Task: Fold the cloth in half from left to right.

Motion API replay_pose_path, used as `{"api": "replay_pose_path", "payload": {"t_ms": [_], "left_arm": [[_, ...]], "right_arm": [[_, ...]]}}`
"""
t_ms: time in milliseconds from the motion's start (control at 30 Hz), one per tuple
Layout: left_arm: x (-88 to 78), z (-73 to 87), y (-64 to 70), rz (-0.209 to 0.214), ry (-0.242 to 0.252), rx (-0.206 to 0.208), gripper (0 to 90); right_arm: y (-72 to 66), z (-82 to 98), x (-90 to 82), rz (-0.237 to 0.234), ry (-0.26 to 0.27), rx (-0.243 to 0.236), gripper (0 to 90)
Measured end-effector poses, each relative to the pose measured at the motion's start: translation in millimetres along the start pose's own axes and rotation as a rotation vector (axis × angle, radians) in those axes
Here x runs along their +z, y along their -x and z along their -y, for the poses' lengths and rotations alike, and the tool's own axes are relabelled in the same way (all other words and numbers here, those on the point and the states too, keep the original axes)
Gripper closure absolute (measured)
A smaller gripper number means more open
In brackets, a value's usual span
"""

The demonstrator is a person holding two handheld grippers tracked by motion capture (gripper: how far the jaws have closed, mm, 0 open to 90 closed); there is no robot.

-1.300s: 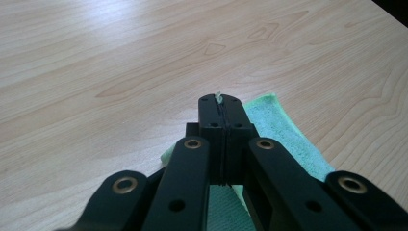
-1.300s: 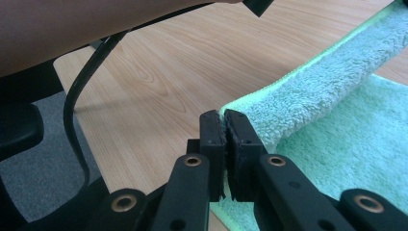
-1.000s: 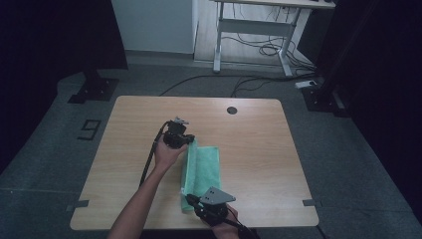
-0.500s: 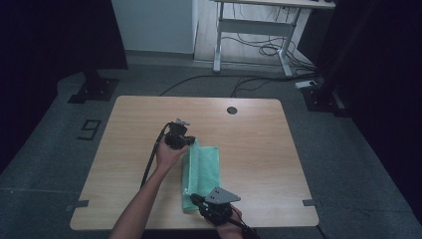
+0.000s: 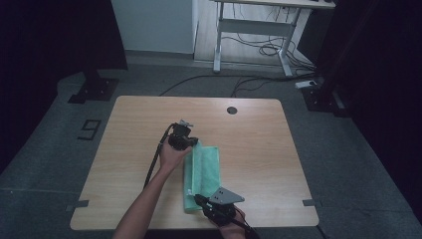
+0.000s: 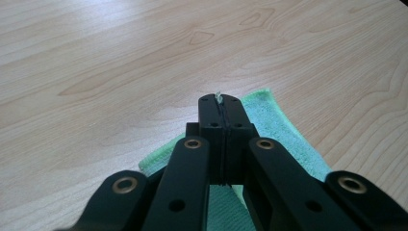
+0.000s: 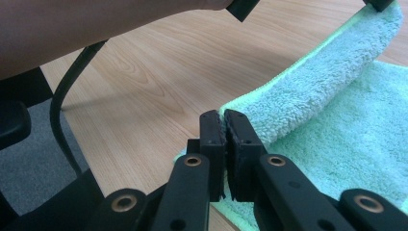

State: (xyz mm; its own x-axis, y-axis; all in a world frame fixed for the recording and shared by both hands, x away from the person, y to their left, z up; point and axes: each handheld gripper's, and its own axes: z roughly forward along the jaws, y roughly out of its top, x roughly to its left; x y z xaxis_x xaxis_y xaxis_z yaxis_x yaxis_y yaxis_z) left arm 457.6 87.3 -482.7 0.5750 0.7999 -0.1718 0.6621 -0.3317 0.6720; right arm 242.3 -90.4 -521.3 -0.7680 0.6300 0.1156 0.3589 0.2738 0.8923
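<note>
A green towel (image 5: 206, 172) lies folded lengthwise on the wooden table (image 5: 259, 144). My left gripper (image 5: 190, 143) is at the towel's far left corner, shut on the towel's edge; a sliver of green cloth pokes out between the fingertips (image 6: 219, 98), with the towel (image 6: 281, 130) below. My right gripper (image 5: 199, 199) is at the near left corner, also shut on the towel's edge (image 7: 224, 115). In the right gripper view the pinched edge rises as a lifted fold of the towel (image 7: 327, 82) that runs toward the left gripper (image 7: 380, 4).
A black cable (image 5: 153, 162) trails from the left gripper along the forearm (image 5: 149, 199). A round dark hole (image 5: 231, 110) sits near the table's far edge. A metal desk frame (image 5: 254, 30) with cables stands on the floor behind.
</note>
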Motion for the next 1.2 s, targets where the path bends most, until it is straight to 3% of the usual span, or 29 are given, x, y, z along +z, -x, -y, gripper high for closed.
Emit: {"api": "replay_pose_path", "payload": {"t_ms": [1200], "left_arm": [[23.3, -1.9, 14.9, 0.011, -0.030, 0.020, 89.5]], "right_arm": [[11.5, 12.8, -9.0, 0.016, -0.011, 0.035, 85.7]]}}
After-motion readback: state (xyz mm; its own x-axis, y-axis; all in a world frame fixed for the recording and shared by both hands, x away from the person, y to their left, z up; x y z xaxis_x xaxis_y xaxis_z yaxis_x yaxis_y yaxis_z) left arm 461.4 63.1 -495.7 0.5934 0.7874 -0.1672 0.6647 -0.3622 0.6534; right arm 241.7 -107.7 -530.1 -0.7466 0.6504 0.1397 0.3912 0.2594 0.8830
